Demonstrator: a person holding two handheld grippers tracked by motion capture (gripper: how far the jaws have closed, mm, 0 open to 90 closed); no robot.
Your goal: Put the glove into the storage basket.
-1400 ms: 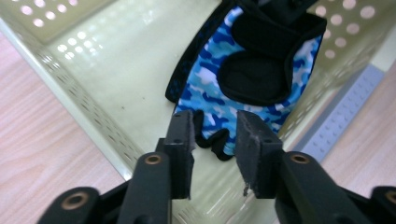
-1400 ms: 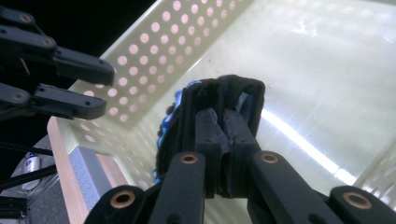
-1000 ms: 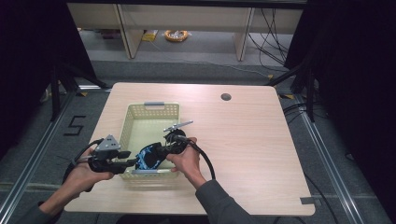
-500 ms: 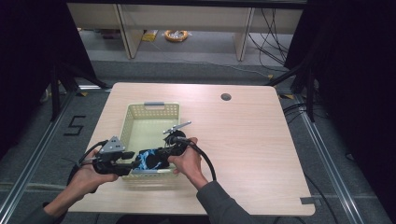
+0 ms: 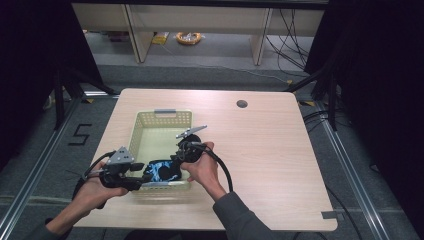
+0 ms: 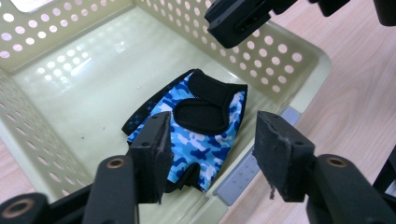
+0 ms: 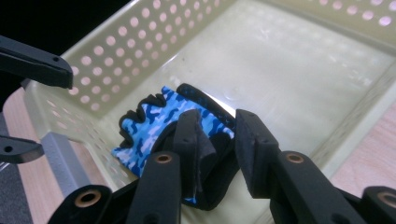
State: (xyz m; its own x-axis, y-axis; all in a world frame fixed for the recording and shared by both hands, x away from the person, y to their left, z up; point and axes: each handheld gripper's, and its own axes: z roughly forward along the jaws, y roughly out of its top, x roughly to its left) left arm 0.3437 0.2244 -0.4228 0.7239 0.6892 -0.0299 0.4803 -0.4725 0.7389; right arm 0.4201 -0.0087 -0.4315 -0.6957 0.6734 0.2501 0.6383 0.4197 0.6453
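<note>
Two grippers hang over the basket (image 5: 145, 131): left gripper (image 6: 210, 163) and right gripper (image 7: 217, 140) have both just been opening, released above the camouflage glove (image 6: 201, 130) lying inside.

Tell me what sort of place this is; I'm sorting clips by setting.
Probably a lab recording bay: a lone wooden table on metal floor rails, dark curtains at the sides, loose cables behind.

Basket (image 5: 162, 120) far half is bare floor, open from above. Near end crowded: glove (image 5: 161, 170) on the floor, left claw (image 5: 142, 180) and right claw (image 5: 175, 161) close over it. Perforated walls block side entry. Table (image 5: 270, 160) right of basket free.
</note>
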